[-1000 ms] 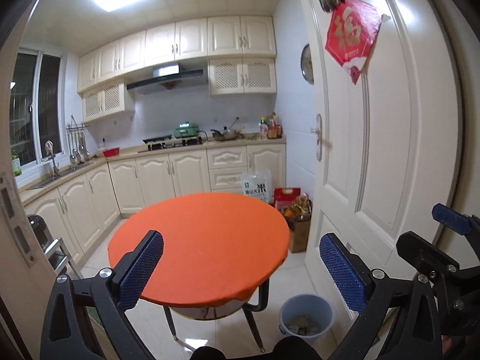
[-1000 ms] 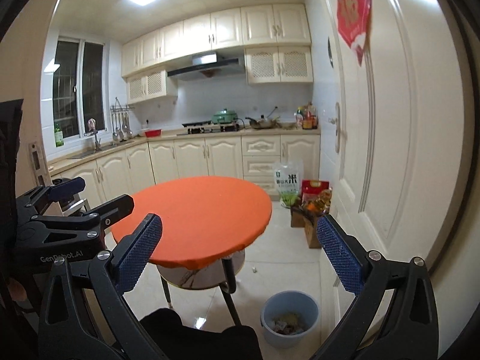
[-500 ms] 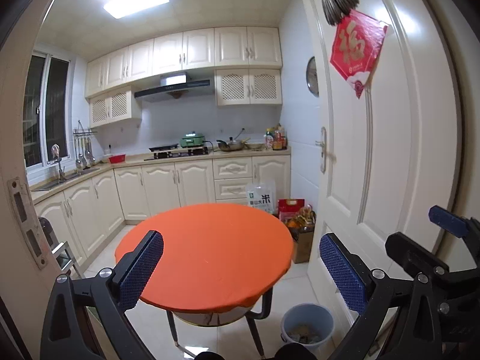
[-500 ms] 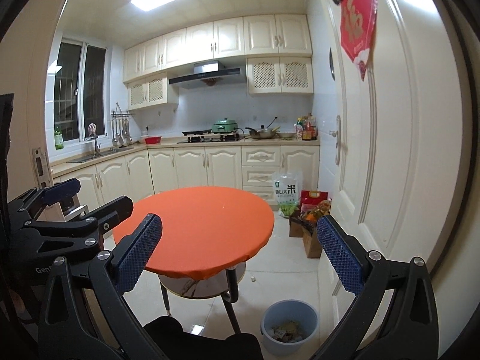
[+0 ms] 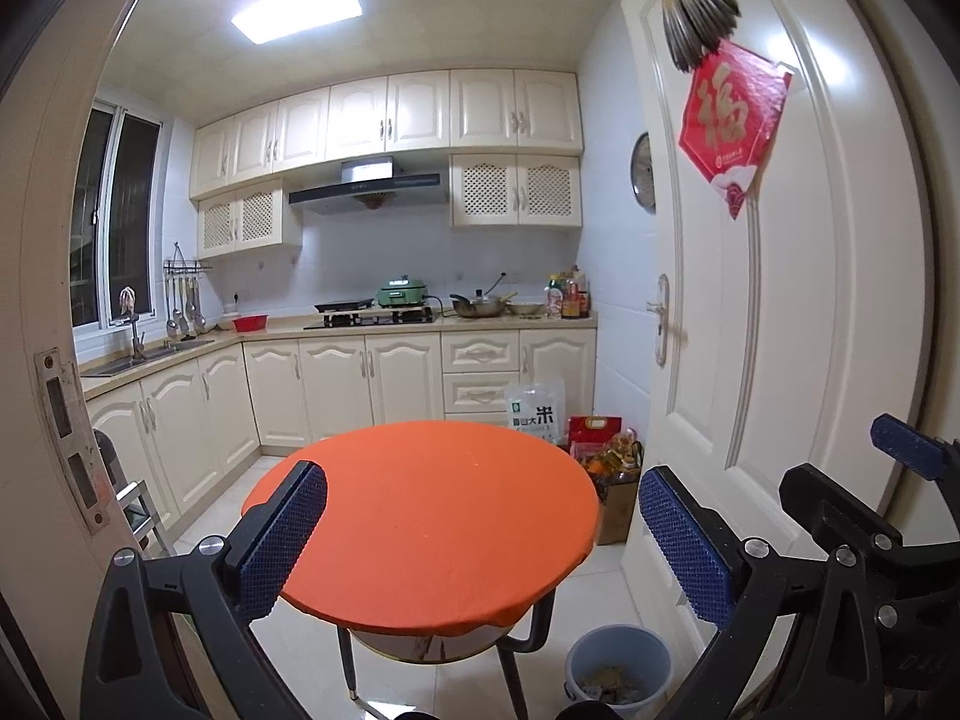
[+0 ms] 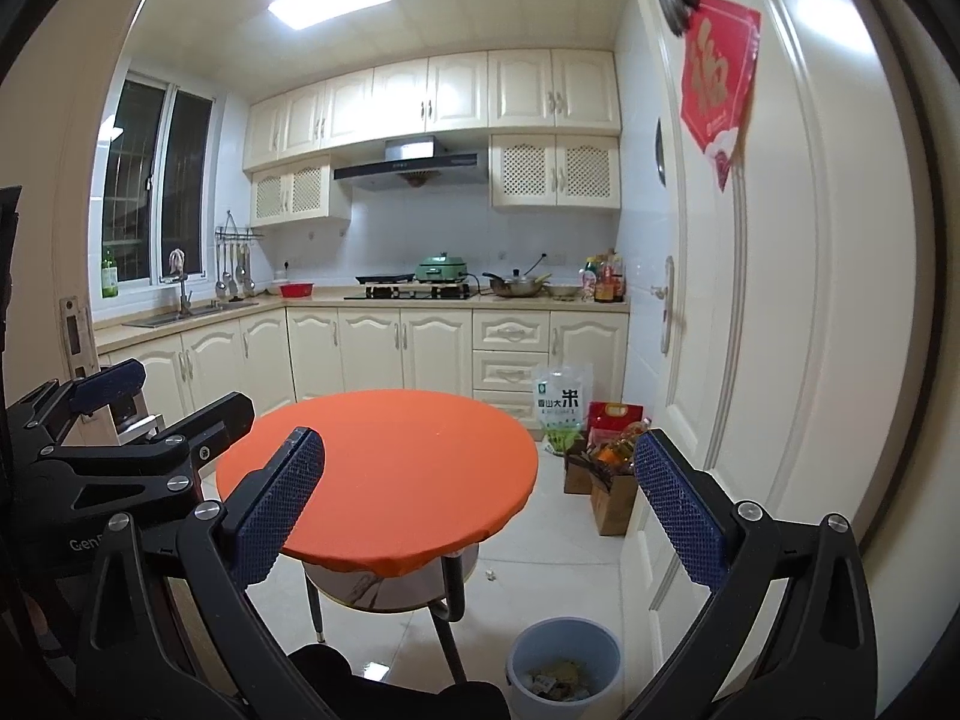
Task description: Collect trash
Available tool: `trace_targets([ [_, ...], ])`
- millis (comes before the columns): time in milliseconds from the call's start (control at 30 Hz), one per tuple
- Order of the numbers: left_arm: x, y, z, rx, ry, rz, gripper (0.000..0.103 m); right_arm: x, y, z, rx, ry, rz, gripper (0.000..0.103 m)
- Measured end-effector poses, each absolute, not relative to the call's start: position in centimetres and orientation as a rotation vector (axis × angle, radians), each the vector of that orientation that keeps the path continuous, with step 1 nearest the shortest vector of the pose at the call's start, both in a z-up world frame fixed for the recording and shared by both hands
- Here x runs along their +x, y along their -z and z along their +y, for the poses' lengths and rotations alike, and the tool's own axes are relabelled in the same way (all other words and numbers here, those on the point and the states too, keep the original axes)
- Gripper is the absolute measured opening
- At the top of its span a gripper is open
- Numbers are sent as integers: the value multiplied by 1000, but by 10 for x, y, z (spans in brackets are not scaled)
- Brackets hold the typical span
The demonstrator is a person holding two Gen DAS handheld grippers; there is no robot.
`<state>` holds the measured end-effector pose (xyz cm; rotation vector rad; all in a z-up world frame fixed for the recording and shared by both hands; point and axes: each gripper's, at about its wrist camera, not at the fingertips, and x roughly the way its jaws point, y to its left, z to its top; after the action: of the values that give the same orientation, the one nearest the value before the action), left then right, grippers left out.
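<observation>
A blue-grey trash bin [image 5: 619, 669] with scraps inside stands on the floor beside the round orange table [image 5: 432, 516]; it also shows in the right wrist view [image 6: 564, 666]. A small white scrap [image 6: 490, 572] lies on the tiles near the table leg. My left gripper [image 5: 480, 546] is open and empty, held high in the doorway. My right gripper [image 6: 477, 510] is open and empty too. The right gripper shows at the right edge of the left wrist view [image 5: 864, 504], and the left gripper at the left of the right wrist view [image 6: 138, 420].
A white door [image 5: 780, 300] stands open on the right. Cardboard boxes with groceries [image 6: 606, 474] and a rice bag [image 6: 561, 399] sit by the cabinets. The door frame [image 5: 60, 420] is at the left. Kitchen counters [image 5: 420, 324] line the far walls.
Both grippers have tilted upward and pulled back a little, so the table and bin sit lower in view. Both stay open and empty.
</observation>
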<state>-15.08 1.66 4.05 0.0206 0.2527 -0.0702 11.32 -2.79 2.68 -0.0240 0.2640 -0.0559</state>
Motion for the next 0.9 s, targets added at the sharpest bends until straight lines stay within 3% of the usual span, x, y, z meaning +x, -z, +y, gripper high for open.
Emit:
trace_targets([
  [900, -120, -39, 38, 31, 100, 260, 102, 111, -25, -35, -16, 85, 273, 103],
])
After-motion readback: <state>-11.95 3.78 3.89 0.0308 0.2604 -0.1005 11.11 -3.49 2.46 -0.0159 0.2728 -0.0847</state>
